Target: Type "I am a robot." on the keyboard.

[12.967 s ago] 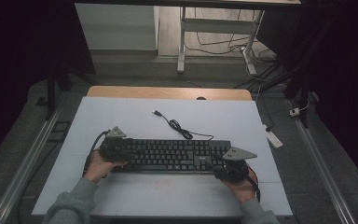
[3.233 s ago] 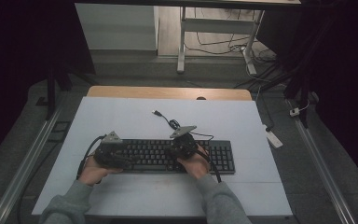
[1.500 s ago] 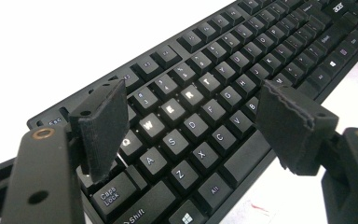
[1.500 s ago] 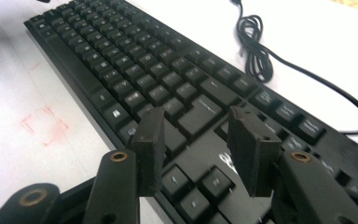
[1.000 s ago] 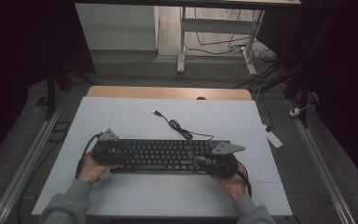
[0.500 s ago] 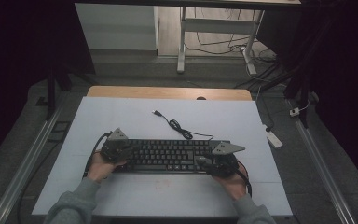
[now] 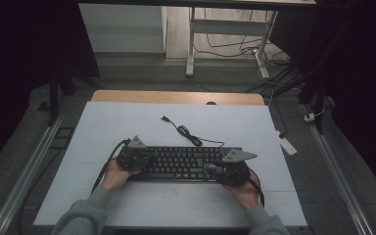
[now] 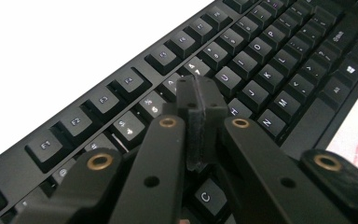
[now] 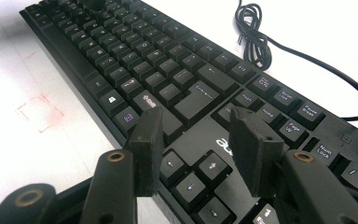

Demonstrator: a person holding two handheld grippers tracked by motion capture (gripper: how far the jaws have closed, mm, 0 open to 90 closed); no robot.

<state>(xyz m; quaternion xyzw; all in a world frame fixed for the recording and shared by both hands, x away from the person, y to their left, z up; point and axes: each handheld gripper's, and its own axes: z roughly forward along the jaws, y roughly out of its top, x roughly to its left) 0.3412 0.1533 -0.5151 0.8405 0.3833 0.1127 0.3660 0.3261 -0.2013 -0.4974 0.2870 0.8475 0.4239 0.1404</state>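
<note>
A black keyboard [image 7: 185, 163] lies flat on the white surface [image 7: 127, 122], just below its centre, long edge parallel to the person's side. Its cable [image 7: 186, 132] runs from the rear edge toward 11 o'clock, forms a small coiled bundle, and ends in a USB plug lying loose on the surface.

The left tool [image 8: 200, 105] sits over the keyboard's 9 o'clock end, held by the left hand [image 7: 113, 172]. In the left gripper view its jaws are closed together, pads pressed flat against each other with nothing between them, tips above the number-row and upper letter keys.

The right tool [image 9: 196, 135] sits over the 3 o'clock end, held by the right hand [image 7: 242, 191]. In the right gripper view its jaws stand apart with a clear gap, holding nothing, positioned above the arrow keys and the navigation-key block. A faint red square mark [image 9: 39, 112] shows on the surface just beside the keyboard's front edge.
</note>
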